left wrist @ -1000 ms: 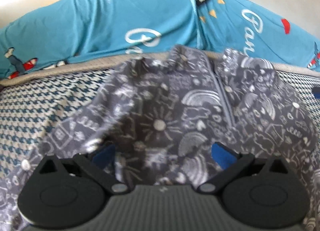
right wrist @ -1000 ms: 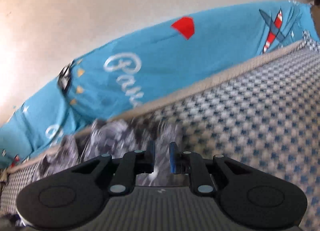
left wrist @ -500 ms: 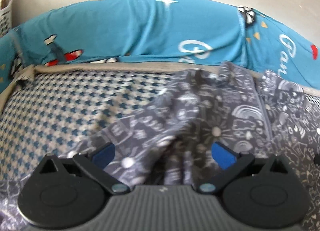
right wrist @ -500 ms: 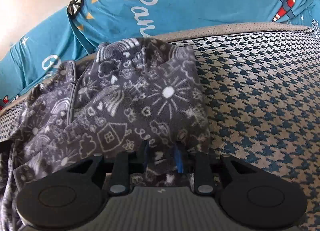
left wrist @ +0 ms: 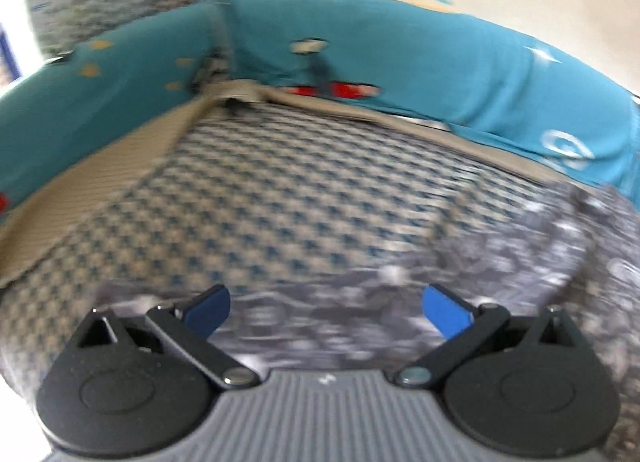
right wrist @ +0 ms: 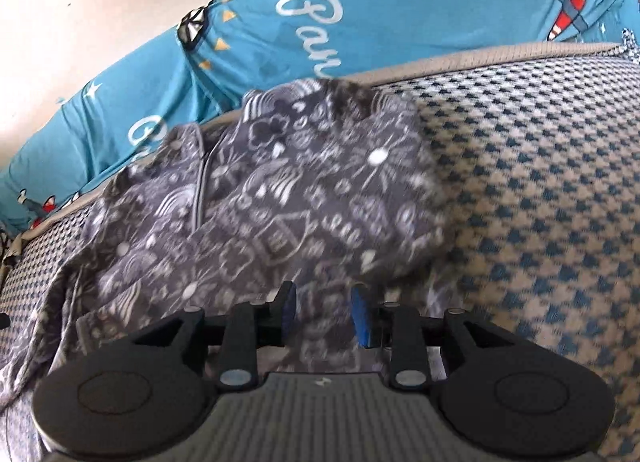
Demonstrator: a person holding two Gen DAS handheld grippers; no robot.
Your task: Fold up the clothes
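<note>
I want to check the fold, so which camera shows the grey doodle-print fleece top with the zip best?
The right wrist view: the grey doodle-print fleece top fills the middle, with its zip and collar visible. The left wrist view shows only a blurred edge of it at the bottom and right.

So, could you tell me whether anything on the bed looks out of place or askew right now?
The grey doodle-print zip top lies rumpled and skewed on the houndstooth bedcover, its far edge bunched against the blue printed bolster. That suits mid-fold work. Nothing looks damaged, though the left wrist view is blurred.
</note>
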